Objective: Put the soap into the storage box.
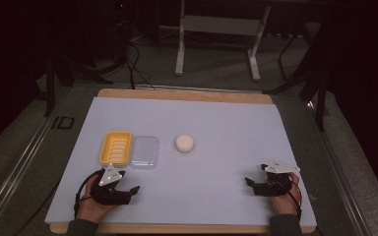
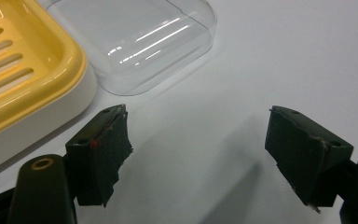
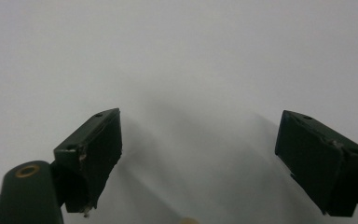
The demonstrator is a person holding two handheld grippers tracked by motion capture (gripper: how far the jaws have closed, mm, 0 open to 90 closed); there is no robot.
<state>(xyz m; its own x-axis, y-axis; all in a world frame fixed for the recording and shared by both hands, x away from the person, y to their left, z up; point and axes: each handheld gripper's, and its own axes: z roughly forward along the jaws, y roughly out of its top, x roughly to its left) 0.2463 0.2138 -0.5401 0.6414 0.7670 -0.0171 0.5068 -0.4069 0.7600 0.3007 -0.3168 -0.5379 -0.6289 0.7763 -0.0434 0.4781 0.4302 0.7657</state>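
Left gripper (image 1: 128, 184) held low at the near-left of the white sheet (image 1: 216, 123), jaws spread wide, nothing between them; hand (image 1: 94, 207) grips from behind. Right gripper (image 1: 256, 177) at the sheet's near-right, jaws likewise wide apart and empty, hand (image 1: 284, 199) behind it. Both forearms enter from the sheet's near edge.

Soap dish (image 1: 115, 147) left, clear lid (image 1: 144, 151) touching its right side, round soap (image 1: 184, 143) right, apart, on mat (image 1: 202, 196).
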